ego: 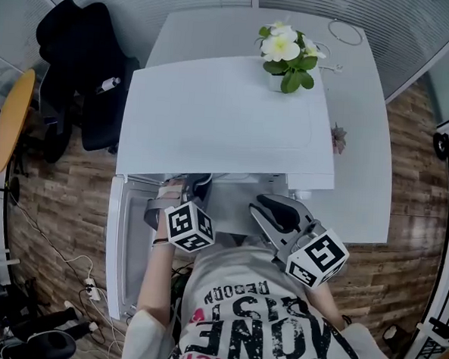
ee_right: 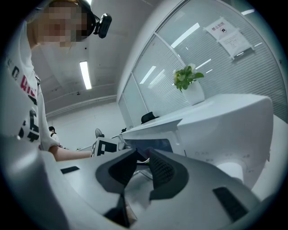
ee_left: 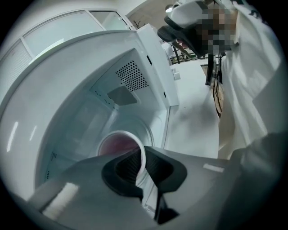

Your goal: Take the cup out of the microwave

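Note:
A white cup [ee_left: 118,144] with a reddish inside stands on the glass turntable [ee_left: 146,130] in the open white microwave [ego: 228,114]. My left gripper [ee_left: 143,168] reaches down into the cavity, its dark pads closed on the cup's near wall and rim. In the head view the left gripper [ego: 180,193] disappears under the microwave's front edge and the cup is hidden. My right gripper [ego: 274,210] hangs in front of the microwave's right side, near the control panel [ee_right: 225,157]. The right gripper [ee_right: 141,164] stands open with nothing between its jaws.
The microwave door [ego: 118,244] is swung open to the left. A potted plant [ego: 287,53] sits on top of the oven, which stands on a white table [ego: 363,145]. A chair with a dark jacket [ego: 80,60] and floor cables [ego: 82,280] lie to the left.

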`<state>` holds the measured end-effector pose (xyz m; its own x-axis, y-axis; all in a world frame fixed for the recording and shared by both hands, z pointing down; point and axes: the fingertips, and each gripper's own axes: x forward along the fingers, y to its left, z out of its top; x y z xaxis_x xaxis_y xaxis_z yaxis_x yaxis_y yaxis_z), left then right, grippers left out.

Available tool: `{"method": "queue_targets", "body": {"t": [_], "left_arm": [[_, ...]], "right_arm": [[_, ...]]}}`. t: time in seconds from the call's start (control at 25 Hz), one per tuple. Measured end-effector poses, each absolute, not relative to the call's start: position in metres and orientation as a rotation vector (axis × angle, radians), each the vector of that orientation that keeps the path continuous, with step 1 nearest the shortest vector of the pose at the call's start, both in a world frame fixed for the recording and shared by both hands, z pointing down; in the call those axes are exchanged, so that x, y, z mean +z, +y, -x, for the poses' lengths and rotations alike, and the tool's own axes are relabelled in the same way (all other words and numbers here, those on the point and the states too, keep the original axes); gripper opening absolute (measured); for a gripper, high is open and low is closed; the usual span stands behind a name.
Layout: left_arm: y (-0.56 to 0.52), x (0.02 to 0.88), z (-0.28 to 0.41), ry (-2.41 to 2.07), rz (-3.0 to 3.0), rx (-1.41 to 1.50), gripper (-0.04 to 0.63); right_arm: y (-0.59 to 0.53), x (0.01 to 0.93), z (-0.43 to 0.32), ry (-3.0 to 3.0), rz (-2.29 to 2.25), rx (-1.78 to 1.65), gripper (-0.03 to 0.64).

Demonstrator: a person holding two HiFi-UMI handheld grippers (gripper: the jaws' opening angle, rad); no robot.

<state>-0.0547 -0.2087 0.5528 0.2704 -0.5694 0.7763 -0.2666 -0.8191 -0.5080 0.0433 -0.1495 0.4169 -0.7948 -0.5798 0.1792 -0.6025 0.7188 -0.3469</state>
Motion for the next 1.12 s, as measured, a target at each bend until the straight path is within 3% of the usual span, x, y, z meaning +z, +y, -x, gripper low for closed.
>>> {"method": "queue_targets", "body": {"t": [1.12], "left_arm": [[-0.165, 0.514, 0.059, 0.850, 2.307, -1.573, 0.029]], "right_arm": [[-0.139, 0.414, -0.047, -2.897, -0.940, 0.638, 0.095]]}}
